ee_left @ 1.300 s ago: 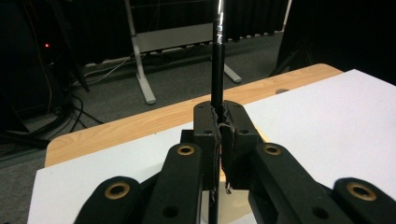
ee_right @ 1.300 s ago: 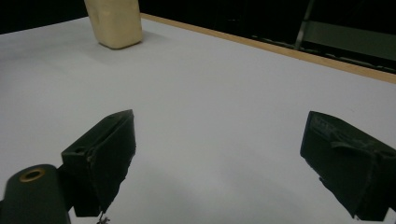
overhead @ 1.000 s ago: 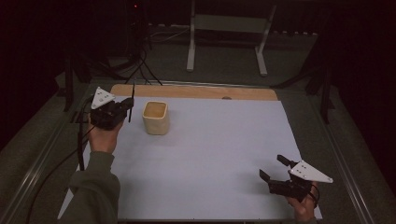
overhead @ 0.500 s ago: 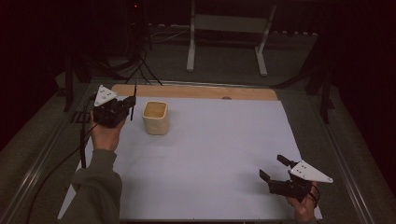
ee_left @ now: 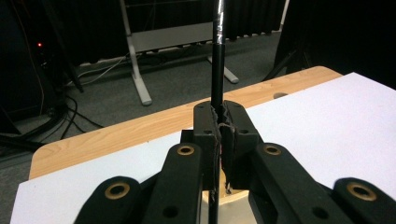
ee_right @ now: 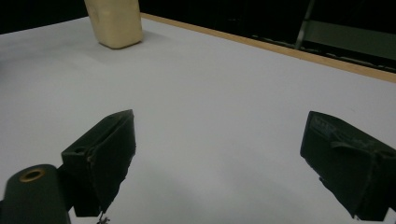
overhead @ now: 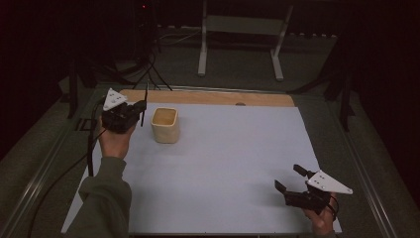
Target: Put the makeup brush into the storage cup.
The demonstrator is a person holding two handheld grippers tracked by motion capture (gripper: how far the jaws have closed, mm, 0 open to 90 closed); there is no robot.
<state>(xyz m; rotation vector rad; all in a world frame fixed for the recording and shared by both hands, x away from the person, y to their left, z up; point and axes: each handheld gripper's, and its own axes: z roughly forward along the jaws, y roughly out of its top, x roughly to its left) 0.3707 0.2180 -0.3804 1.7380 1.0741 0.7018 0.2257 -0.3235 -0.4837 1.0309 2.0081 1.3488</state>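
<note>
The left tool [overhead: 130,112] is pinching a thin black rod [overhead: 145,101], pressed tight on it, the rod standing nearly upright with its long axis vertical. The cream cup [overhead: 165,124] sits just to that tool's right on the white-covered table [overhead: 237,163], mouth open upward, so a short sideways carry looks enough to drop the rod in. The right tool [overhead: 293,182] rests well apart at the near corner, jaws spread and empty.

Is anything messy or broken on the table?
Nothing stands out. The cream cup stands upright on the white sheet, with no spill around it. The left gripper holds a thin black stick upright beside the cup, and the right gripper is open and empty.
</note>
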